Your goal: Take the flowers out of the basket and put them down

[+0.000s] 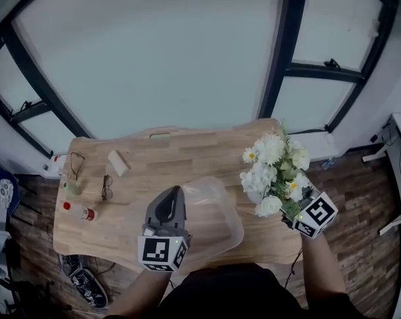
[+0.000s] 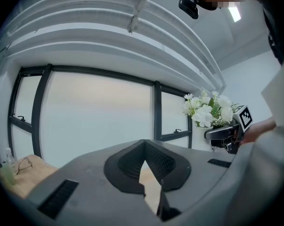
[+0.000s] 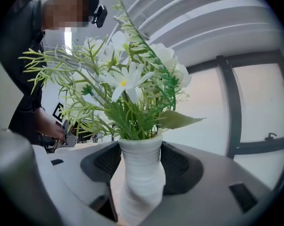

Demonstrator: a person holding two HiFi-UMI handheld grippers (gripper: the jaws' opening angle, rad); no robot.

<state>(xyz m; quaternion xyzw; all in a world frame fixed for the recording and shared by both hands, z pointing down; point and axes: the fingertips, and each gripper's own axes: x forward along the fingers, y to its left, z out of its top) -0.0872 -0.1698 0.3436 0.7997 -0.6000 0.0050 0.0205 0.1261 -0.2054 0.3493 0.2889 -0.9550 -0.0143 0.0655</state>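
A bunch of white flowers [image 1: 273, 171] with green sprigs stands in a ribbed white vase [image 3: 142, 173]. My right gripper [image 1: 286, 211] is shut on that vase and holds it upright over the right end of the wooden table [image 1: 187, 155]. Both pads [image 3: 179, 166] press on its sides. The flowers [image 3: 127, 84] fill the upper part of the right gripper view. A clear plastic basket [image 1: 233, 211] sits at the table's front middle, with no flowers in it. My left gripper [image 1: 168, 205] hovers over the basket's left side, its jaws shut with nothing between them. In the left gripper view, the flowers [image 2: 210, 109] and right gripper [image 2: 224, 135] show at the right.
On the table's left part lie a pair of glasses [image 1: 107, 187], a second pair [image 1: 76, 163], a small pale block [image 1: 118, 163], a red-capped bottle [image 1: 80, 211] and a greenish bottle [image 1: 70, 188]. Shoes [image 1: 84, 281] lie on the floor at the front left. Windows stand behind the table.
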